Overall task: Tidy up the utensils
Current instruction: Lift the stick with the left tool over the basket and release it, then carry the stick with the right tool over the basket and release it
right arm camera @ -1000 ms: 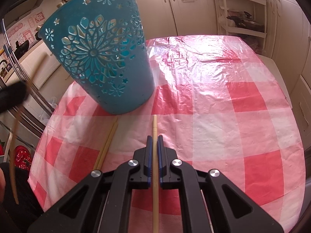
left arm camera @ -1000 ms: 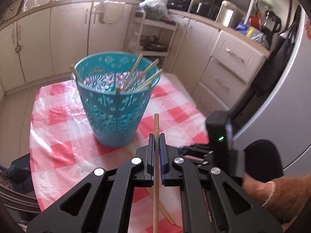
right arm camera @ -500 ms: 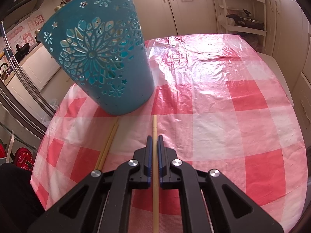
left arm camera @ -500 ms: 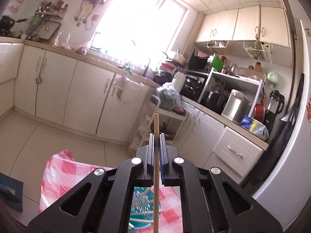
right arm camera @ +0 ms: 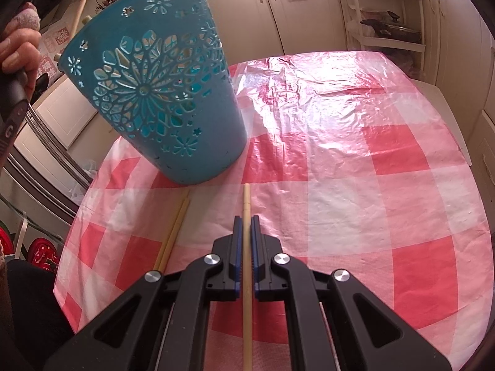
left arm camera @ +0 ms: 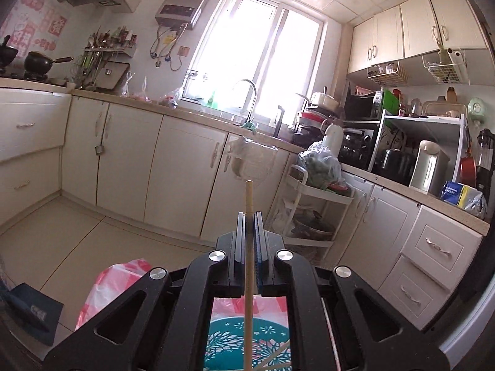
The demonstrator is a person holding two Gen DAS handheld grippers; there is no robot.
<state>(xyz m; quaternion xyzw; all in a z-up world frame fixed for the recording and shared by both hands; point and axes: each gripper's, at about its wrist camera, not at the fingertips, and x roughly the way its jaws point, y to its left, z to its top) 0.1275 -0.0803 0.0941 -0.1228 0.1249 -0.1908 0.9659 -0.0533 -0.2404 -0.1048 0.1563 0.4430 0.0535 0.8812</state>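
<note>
My left gripper (left arm camera: 249, 216) is shut on a wooden chopstick (left arm camera: 248, 198) and points out across the kitchen, high above the teal cut-out basket (left arm camera: 229, 340), whose rim shows under the jaws with several chopsticks inside. My right gripper (right arm camera: 247, 220) is shut on another chopstick (right arm camera: 246, 198), held low over the red-and-white checked tablecloth (right arm camera: 355, 167) just in front of the basket (right arm camera: 154, 92). Two more chopsticks (right arm camera: 174, 232) lie on the cloth left of it. A person's hand (right arm camera: 18, 49) holding the left gripper's handle shows at top left, with its chopstick (right arm camera: 85, 3) above the basket.
Cream cabinets (left arm camera: 130, 160), a sink tap (left arm camera: 247, 92) under a bright window, and a white trolley (left arm camera: 312, 204) stand beyond the table. A rack of appliances (left arm camera: 417, 148) lines the right counter. Open cloth (right arm camera: 386, 216) lies to the right of the basket.
My left gripper has risen and tilted up with its chopstick, from facing the basket to looking across the kitchen above it. The right gripper has stayed put.
</note>
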